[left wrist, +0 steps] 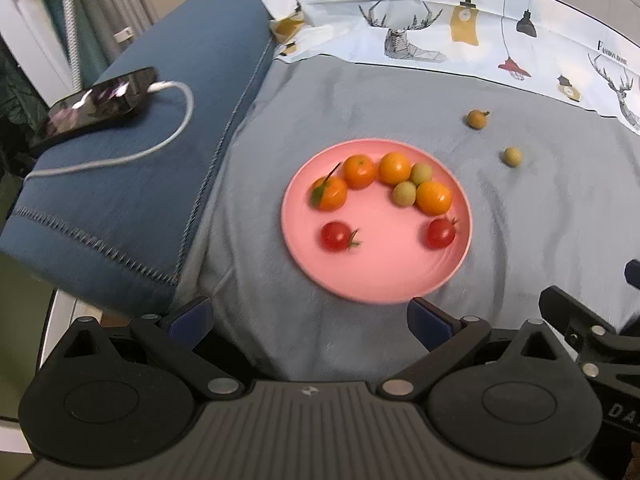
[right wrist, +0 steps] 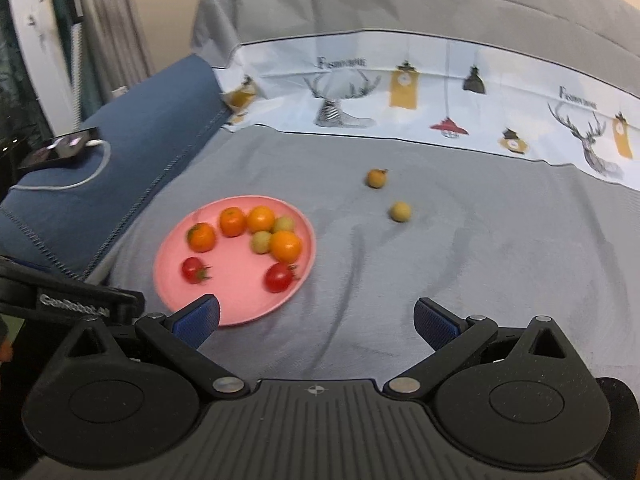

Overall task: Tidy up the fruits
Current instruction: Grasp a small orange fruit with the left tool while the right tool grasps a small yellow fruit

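Pink plate (left wrist: 374, 272) on grey sheet (left wrist: 520, 220) holds 4 oranges, 2 tomatoes, 2 green fruits. Beyond plate, apart: small orange fruit (right wrist: 377, 178), pale fruit (right wrist: 400, 211). Left gripper (left wrist: 310, 316) & right gripper (right wrist: 316, 318) near plate, both wide, empty.

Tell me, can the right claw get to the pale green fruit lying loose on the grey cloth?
Probably yes. The right claw is open and empty, and the pale green fruit lies ahead on bare grey cloth, apart from the small orange fruit and pink plate.
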Tool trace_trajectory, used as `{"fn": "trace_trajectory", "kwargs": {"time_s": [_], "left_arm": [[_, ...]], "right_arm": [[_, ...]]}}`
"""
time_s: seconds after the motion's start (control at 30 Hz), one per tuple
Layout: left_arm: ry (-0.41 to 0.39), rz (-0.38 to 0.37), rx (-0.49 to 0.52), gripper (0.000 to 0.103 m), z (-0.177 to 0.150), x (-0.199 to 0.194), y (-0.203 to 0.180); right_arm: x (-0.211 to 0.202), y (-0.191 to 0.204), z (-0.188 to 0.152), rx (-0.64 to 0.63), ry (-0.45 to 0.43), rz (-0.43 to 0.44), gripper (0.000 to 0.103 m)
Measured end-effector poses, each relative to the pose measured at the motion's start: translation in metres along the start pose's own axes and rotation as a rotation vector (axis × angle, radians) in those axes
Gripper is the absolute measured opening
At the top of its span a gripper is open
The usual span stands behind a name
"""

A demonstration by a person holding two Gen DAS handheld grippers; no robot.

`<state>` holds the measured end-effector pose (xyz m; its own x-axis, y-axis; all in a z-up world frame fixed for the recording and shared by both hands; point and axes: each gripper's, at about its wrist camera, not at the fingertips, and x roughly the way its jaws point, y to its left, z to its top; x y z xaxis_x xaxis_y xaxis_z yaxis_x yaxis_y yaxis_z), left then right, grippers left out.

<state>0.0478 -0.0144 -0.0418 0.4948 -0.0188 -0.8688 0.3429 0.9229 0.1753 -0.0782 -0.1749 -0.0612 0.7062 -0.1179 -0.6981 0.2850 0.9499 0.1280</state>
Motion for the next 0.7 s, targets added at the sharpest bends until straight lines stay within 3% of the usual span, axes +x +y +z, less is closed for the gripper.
{"fn": "trace_trajectory", "kwargs": {"time_s": [0.37, 0.7], "left_arm": [[0.005, -0.028, 0.045, 0.103, 0.07, 0.036, -0.047], [0.039, -0.017, 0.035, 0.103, 0.125, 0.081, -0.078]], "right_arm": [[0.071, -0.065, 0.02, 0.113, -0.036, -0.159, 0.102], [0.179, -0.09, 0.038, 0.028, -0.067, -0.202, 0.102]]}}
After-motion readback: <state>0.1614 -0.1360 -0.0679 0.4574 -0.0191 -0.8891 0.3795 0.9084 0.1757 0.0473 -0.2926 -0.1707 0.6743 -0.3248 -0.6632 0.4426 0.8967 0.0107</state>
